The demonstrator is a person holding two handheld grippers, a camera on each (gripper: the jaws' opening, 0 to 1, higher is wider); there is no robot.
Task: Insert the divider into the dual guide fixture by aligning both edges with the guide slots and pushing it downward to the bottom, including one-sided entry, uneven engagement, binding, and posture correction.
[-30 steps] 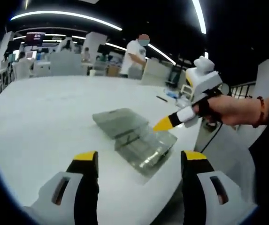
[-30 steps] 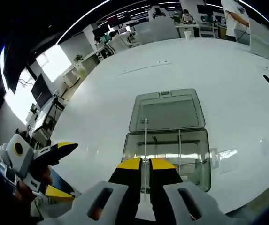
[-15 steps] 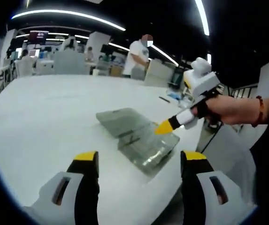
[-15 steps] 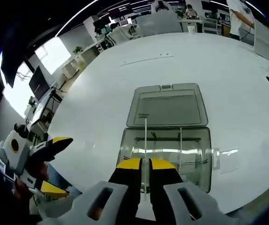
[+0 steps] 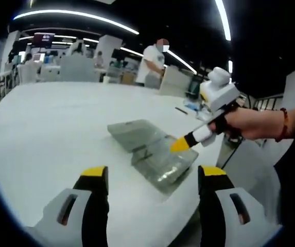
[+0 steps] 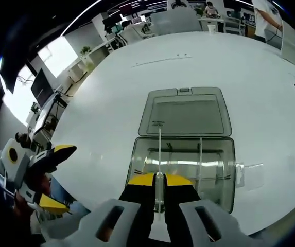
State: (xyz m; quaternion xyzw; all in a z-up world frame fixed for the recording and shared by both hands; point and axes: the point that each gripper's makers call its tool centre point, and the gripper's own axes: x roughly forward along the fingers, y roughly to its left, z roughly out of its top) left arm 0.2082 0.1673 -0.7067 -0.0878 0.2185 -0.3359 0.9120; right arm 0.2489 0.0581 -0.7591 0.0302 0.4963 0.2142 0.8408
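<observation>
Gripping the divider (image 6: 159,154) edge-on, our right gripper (image 6: 158,180) poises it over the fixture (image 6: 182,170); our left gripper (image 5: 152,175) gapes empty.

- Dual guide fixture (image 6: 188,164): clear plastic box, open, resting flat on the white desk (image 6: 111,103) near its edge.
- Its hinged lid (image 6: 186,112) lies folded back flat on the desk, touching the box's far side.
- One thin clear partition (image 6: 199,162) already stands upright inside the box.
- Divider (image 6: 159,154): thin clear sheet, seen edge-on, upright over the box's left part; lower end pinched between the right gripper (image 6: 159,181) jaws.
- In the left gripper view the fixture (image 5: 160,159) appears tilted.
</observation>
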